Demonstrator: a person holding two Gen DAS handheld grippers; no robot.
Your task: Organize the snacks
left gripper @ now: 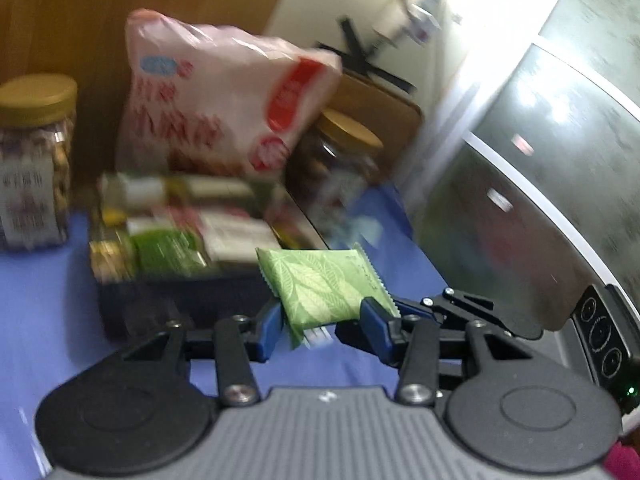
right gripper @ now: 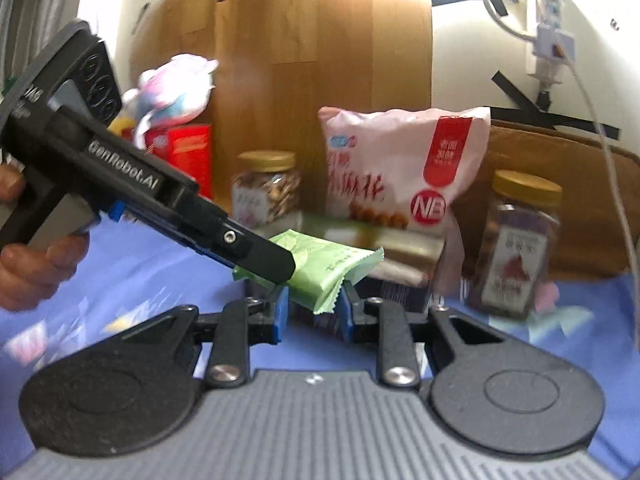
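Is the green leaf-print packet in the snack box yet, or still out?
Out. The green packet is held above the blue cloth, in front of the box, between both grippers' pads.

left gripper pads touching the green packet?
Touching. The left wrist view shows both blue pads of the left gripper pressed against the sides of the green packet.

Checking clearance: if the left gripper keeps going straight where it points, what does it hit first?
Probably the dark snack box, just ahead beyond the green packet held in the left gripper. Depth is blurry, so it might clear the near wall.
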